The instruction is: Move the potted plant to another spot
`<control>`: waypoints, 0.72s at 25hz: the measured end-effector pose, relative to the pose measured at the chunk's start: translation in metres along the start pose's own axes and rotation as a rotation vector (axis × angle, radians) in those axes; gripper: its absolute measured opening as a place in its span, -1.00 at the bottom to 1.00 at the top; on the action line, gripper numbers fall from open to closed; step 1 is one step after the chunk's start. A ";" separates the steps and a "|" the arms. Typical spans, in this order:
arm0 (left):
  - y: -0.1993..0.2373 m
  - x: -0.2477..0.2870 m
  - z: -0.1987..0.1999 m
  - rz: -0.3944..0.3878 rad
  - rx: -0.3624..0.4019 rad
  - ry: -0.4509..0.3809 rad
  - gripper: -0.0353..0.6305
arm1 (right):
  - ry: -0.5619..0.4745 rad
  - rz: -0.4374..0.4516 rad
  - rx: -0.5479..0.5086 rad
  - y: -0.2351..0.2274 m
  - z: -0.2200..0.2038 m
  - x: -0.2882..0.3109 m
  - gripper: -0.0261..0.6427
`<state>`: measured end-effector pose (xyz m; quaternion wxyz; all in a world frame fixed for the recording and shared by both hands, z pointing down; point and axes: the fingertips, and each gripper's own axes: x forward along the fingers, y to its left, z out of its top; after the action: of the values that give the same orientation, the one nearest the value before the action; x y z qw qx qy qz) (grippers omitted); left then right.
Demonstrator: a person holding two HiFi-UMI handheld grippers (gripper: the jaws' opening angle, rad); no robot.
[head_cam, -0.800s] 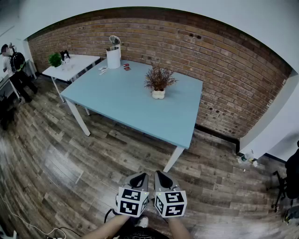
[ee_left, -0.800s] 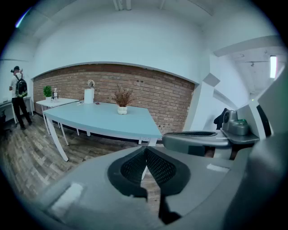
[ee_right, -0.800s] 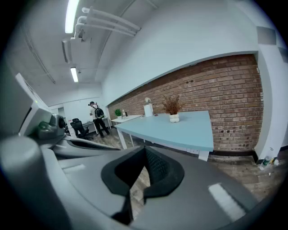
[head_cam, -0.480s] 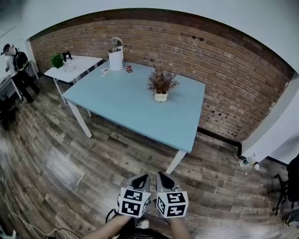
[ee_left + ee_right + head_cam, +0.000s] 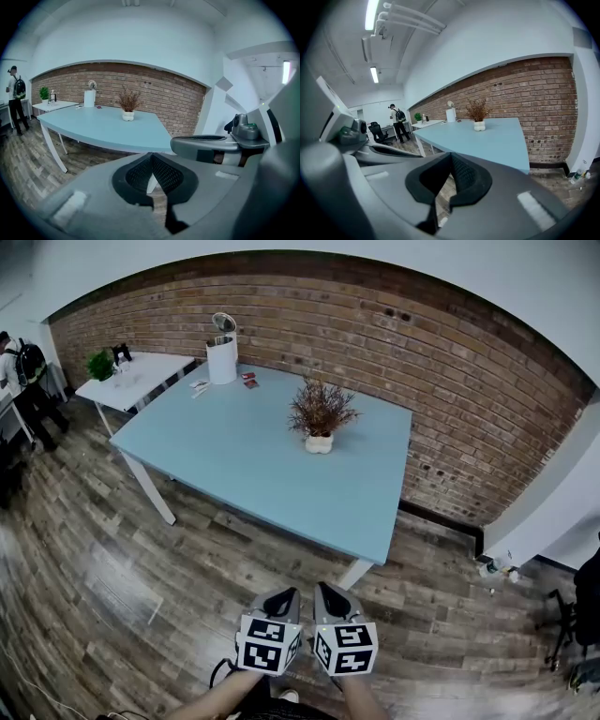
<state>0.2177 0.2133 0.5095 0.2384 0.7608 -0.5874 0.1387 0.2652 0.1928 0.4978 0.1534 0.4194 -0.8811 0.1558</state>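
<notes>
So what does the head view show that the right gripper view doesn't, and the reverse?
Only the head view: both grippers from above, the left gripper and right gripper side by side over the wood floor. Only the right gripper view: the ceiling lights, and that gripper's jaws up close, shut with nothing between them. Both: the blue table, the potted plant on it near the brick wall, and a person with a backpack.

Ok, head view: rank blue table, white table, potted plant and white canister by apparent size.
blue table
white table
potted plant
white canister (farther back, so its rank against the potted plant is unsure)
</notes>
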 end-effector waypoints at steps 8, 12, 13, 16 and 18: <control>0.039 0.043 0.034 -0.045 0.004 0.022 -0.89 | 0.001 0.004 -0.016 -0.005 0.027 0.058 -0.91; 0.062 0.064 0.055 -0.063 0.020 0.029 -0.89 | 0.005 -0.023 -0.017 -0.010 0.045 0.089 -0.91; 0.068 0.069 0.060 -0.067 0.022 0.031 -0.89 | 0.006 -0.029 -0.016 -0.012 0.050 0.096 -0.91; 0.086 0.082 0.072 -0.080 0.022 0.037 -0.89 | 0.013 -0.045 -0.011 -0.013 0.061 0.119 -0.91; 0.099 0.090 0.081 -0.087 0.021 0.039 -0.89 | 0.019 -0.054 -0.007 -0.013 0.067 0.133 -0.91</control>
<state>0.1416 0.0769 0.5050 0.2476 0.7853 -0.5475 0.1491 0.1859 0.0659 0.4921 0.1676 0.4411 -0.8684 0.1524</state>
